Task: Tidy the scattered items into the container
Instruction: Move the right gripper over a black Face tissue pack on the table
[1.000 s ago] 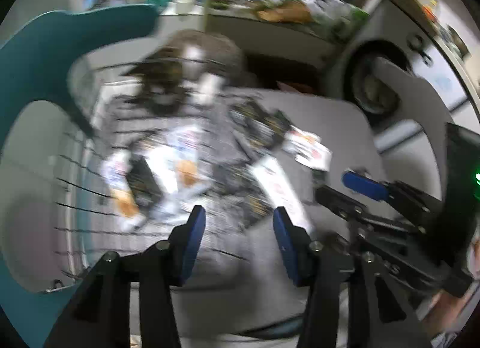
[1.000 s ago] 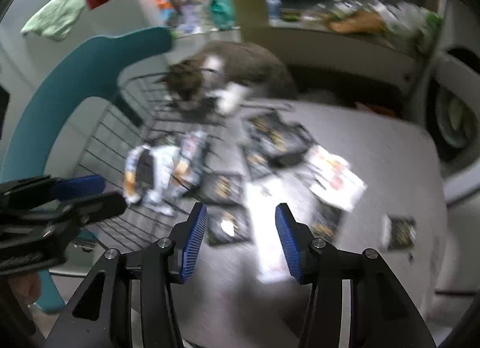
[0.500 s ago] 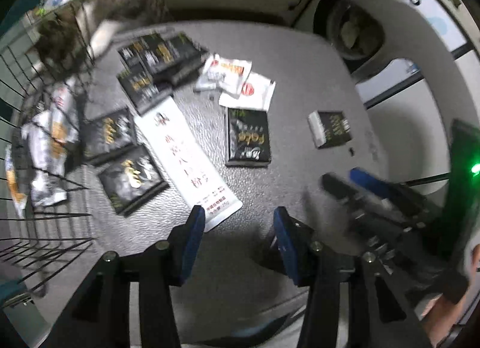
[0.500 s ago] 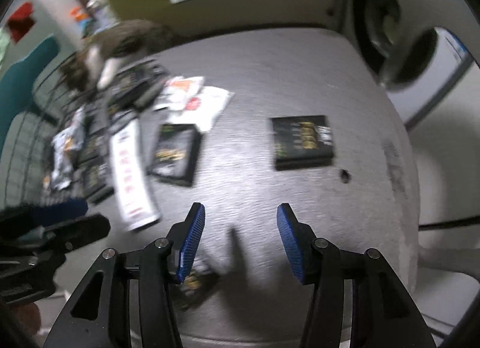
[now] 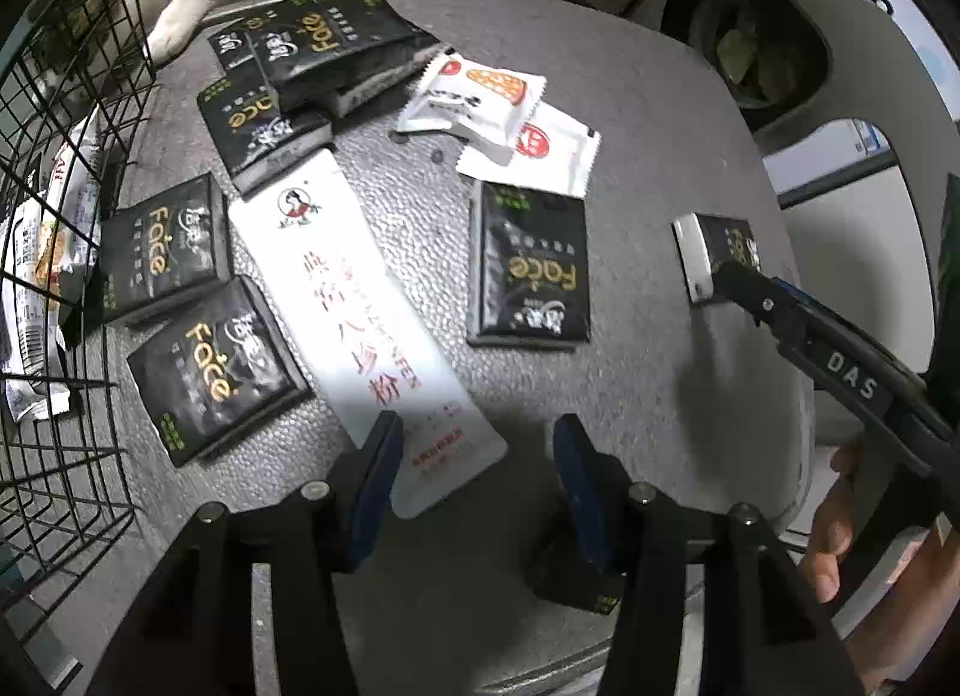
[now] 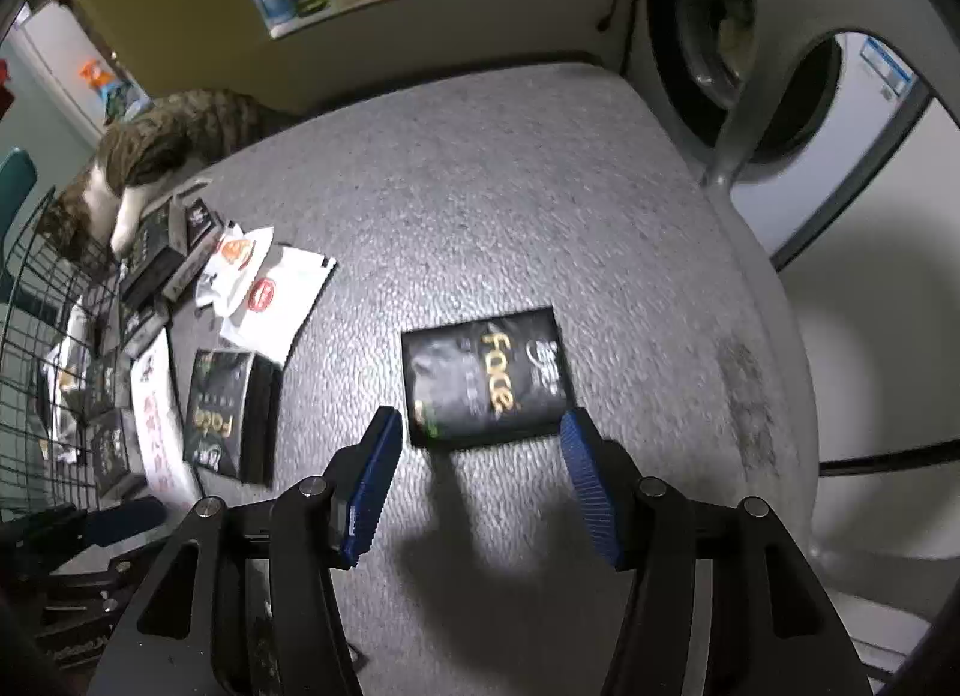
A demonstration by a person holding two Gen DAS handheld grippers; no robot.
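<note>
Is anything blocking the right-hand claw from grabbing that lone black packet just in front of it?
Nothing visible. The right gripper hangs over the black packet, its jaws opening, with only bare grey table around the packet. The other packets and the wire basket lie well off to one side.

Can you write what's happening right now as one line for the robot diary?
left gripper: jaws opening over long white packet | right gripper: jaws opening above lone black packet | neither holds anything | wire basket: partly filled
</note>
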